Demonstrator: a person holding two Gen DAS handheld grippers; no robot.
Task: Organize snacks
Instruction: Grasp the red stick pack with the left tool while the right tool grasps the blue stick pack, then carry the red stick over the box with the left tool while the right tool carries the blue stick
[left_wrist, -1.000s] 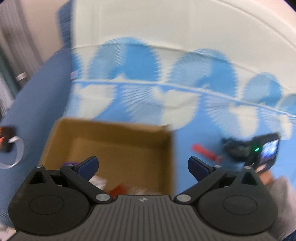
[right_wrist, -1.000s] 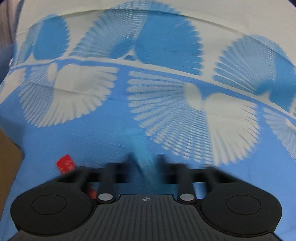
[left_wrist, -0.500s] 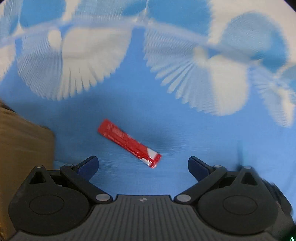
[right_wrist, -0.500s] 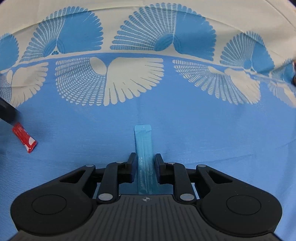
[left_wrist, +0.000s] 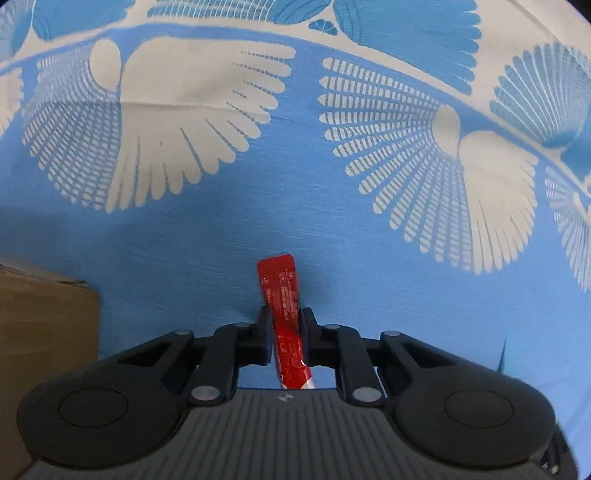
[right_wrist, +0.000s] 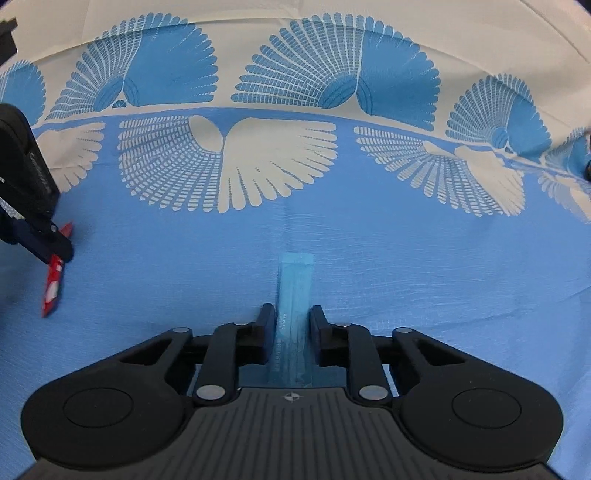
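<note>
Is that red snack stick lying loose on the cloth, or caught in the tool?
Caught. The left tool is closing on the thin red foil snack stick; its pads press both sides.

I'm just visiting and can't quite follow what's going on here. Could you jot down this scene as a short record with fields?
surface: tablecloth, blue with cream fan shapes
left gripper: jaws closing on a red snack stick
right gripper: shut on a light blue snack stick
box: brown cardboard box, at the left edge of the left camera's view
contents of box: hidden from view
</note>
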